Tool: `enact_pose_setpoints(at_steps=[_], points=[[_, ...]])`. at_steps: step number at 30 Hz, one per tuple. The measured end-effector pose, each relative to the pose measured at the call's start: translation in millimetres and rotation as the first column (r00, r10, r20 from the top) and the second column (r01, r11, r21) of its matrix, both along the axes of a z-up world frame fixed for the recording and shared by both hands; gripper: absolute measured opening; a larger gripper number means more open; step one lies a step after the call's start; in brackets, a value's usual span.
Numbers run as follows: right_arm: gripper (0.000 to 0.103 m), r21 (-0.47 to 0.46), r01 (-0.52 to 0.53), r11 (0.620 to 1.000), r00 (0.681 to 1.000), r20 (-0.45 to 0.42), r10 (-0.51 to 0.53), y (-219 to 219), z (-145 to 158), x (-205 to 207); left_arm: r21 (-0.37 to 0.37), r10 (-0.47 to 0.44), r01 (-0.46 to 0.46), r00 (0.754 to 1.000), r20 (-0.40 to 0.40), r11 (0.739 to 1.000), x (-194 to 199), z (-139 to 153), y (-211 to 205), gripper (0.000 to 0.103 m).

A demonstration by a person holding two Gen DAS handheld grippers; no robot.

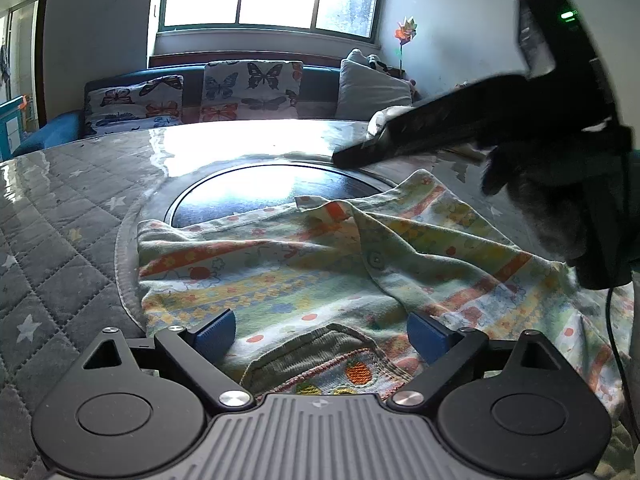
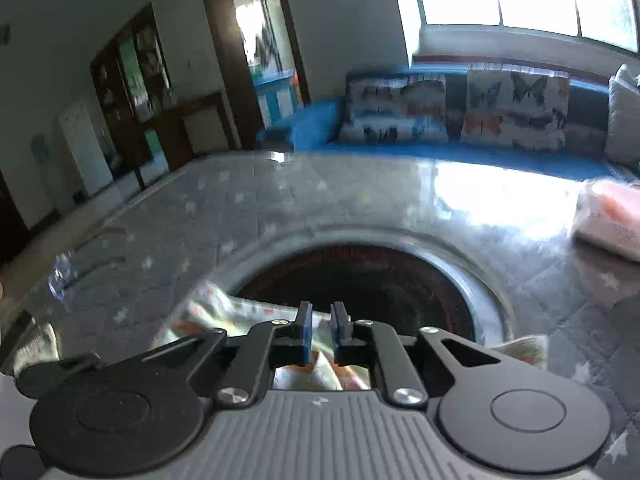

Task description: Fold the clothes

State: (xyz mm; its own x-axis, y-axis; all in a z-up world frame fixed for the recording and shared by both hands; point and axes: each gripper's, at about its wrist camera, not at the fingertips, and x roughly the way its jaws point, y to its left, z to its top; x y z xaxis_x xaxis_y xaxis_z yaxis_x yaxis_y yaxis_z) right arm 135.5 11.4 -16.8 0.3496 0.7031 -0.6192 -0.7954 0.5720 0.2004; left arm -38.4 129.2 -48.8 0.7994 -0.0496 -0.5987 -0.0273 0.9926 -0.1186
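Observation:
A pale child's garment (image 1: 300,264) with orange, yellow and green print lies rumpled on the quilted grey table cover (image 1: 60,220), its top edge over a dark round inset (image 1: 272,188). My left gripper (image 1: 322,336) hovers over its near part with the blue pads wide open and cloth under them, none pinched. A greenish patch with embroidered trim (image 1: 320,364) shows between the jaws. My right gripper (image 1: 344,157) reaches in from the right above the far edge of the garment. In the right wrist view the right gripper (image 2: 323,330) has its jaws almost together, with the garment (image 2: 208,304) below them.
A folded pale and orange pile (image 2: 608,220) rests at the table's far right. A dark gloved hand (image 1: 560,220) holds the right gripper. A blue sofa with butterfly cushions (image 1: 252,84) stands behind the table under a bright window.

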Motion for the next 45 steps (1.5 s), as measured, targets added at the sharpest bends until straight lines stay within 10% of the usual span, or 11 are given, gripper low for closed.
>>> enact_pose_setpoints(at_steps=[9, 14, 36, 45], points=[[0.012, -0.131, -0.031, 0.991, 0.999, 0.008, 0.032, 29, -33, 11, -0.021, 0.003, -0.003, 1.0, 0.004, 1.0, 0, 0, 3, 0.097], [0.031, -0.106, 0.066, 0.992, 0.998, 0.019, -0.064, 35, -36, 31, -0.03, 0.002, -0.002, 1.0, 0.006, 1.0, -1, 0, 4, 0.099], [0.049, -0.235, 0.287, 0.929, 0.946, 0.224, -0.235, -58, -29, 47, 0.042, 0.054, -0.054, 0.998, -0.013, 0.998, -6, 0, -1, 0.103], [0.071, -0.23, 0.04, 0.972, 0.985, 0.171, 0.0, -45, -26, -5, 0.129, 0.028, -0.023, 0.999, -0.04, 0.991, -9, 0, -8, 0.103]])
